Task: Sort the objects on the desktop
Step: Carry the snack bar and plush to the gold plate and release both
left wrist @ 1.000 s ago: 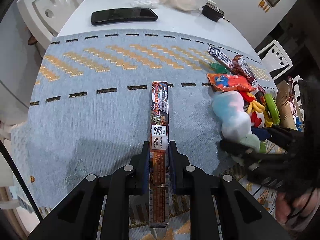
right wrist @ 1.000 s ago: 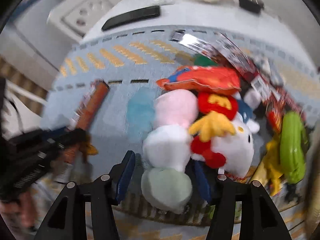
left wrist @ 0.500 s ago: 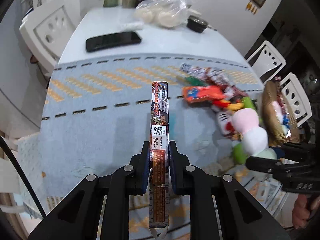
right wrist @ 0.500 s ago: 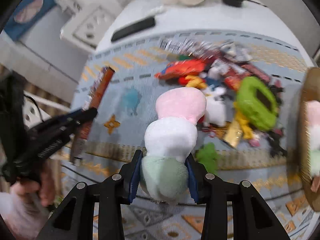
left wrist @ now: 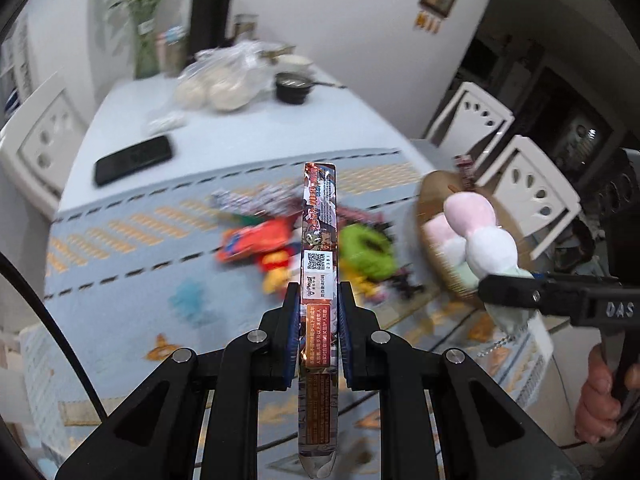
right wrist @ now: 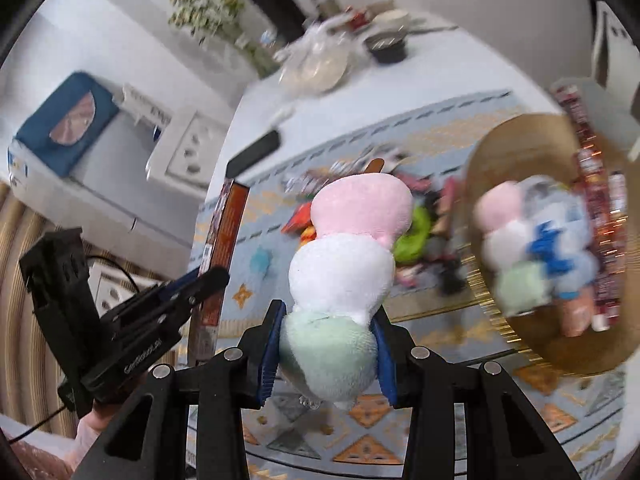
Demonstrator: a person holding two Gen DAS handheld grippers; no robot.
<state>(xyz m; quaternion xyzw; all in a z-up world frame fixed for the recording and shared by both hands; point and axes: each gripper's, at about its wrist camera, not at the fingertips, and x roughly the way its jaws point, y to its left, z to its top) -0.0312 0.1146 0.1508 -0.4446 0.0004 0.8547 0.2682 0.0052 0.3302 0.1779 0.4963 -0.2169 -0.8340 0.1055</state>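
My left gripper (left wrist: 319, 312) is shut on a long thin card box (left wrist: 319, 264) with a QR label, held in the air above the blue patterned tablecloth (left wrist: 120, 264). My right gripper (right wrist: 326, 344) is shut on the green end of a pink, white and green dango plush (right wrist: 344, 256), lifted above the table. That plush also shows in the left wrist view (left wrist: 480, 236) near a round woven basket (left wrist: 428, 208). The basket (right wrist: 516, 148) holds another dango plush (right wrist: 504, 240), a blue and white plush and snack packs.
A blurred pile of toys and snack packs (left wrist: 304, 236), with a green toy (left wrist: 368, 252) and an orange packet (left wrist: 256, 240), lies mid-cloth. A black phone (left wrist: 134, 159), a plastic bag (left wrist: 224, 84), a black bowl (left wrist: 294, 87) and a thermos (left wrist: 210, 12) stand farther back. White chairs (left wrist: 520, 184) stand right.
Both grippers have risen well above the table. The right gripper closed on the dango plush, lifted it from the pile and carried it right toward the basket. The left keeps hold of the box.
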